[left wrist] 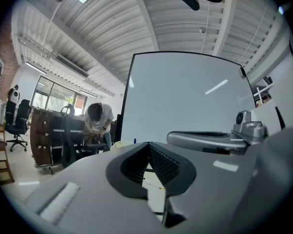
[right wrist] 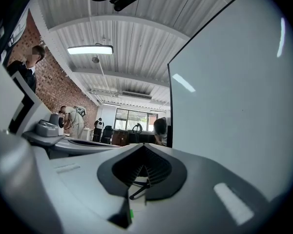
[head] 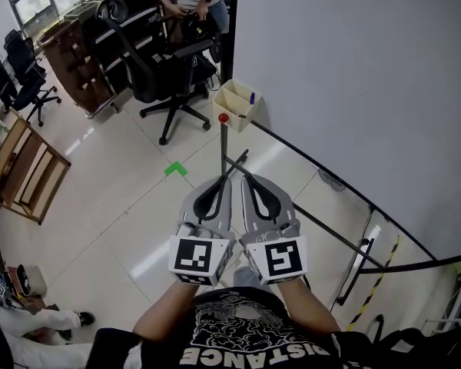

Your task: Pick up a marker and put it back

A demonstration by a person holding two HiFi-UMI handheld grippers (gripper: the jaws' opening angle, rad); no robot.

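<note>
Findings: the blue marker stands upright in the beige holder, which is fixed at the edge of the whiteboard; only its upper end shows above the rim

Left gripper and right gripper are held side by side, level, pointing toward the holder and well short of it; on both, the fingers are clenched tip to tip with nothing between them, as each gripper view confirms

Progress, as judged: the marker sits where the task wants it at the end; the scene fits equally a marker waiting to be lifted and one already returned, so no further verdict is given

Limits: the holder's inside is hidden, so other contents cannot be told; the purpose of the red knob on its pole is unclear; both gripper views show mostly whiteboard and ceiling
</note>
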